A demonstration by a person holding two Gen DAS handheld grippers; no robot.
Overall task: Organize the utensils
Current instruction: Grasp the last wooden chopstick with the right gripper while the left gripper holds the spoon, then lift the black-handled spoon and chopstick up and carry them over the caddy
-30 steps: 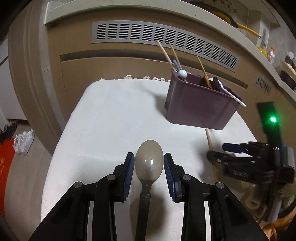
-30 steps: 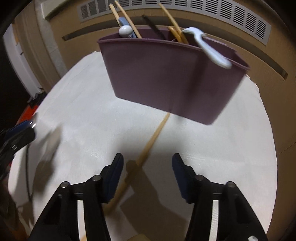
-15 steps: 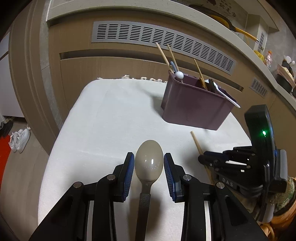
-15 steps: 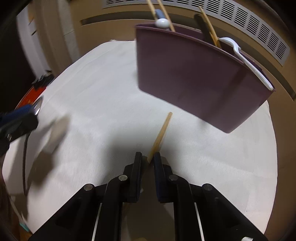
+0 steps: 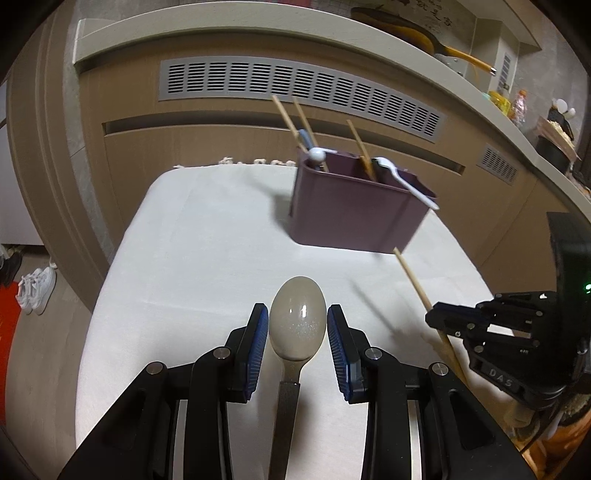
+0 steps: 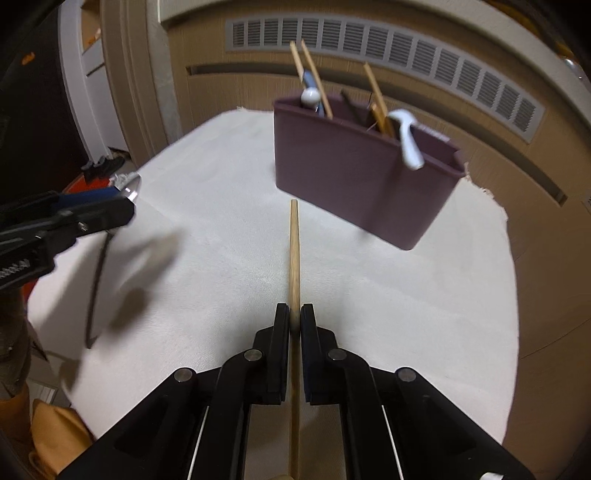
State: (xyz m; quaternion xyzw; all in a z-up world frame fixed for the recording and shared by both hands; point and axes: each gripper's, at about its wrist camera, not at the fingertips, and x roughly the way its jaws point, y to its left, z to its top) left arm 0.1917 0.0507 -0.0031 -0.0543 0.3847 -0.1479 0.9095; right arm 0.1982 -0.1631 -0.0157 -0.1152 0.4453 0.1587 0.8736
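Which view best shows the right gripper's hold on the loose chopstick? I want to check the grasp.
The right wrist view: the chopstick runs straight between the right gripper's shut fingers, pointing at the purple holder. The left wrist view shows only a side glimpse, the chopstick slanting up out of the right gripper, contact hidden.

Looked like a home kitchen: far counter (image 5: 258, 22) carrying a yellow-handled frying pan (image 5: 417, 35) and bottles (image 5: 519, 103) at far right, wood-toned cabinet fronts with a vent grille (image 5: 295, 85), sneakers (image 5: 35, 290) on the floor at left, cloth-covered table (image 5: 207, 236) bearing a purple utensil caddy (image 5: 354, 210).
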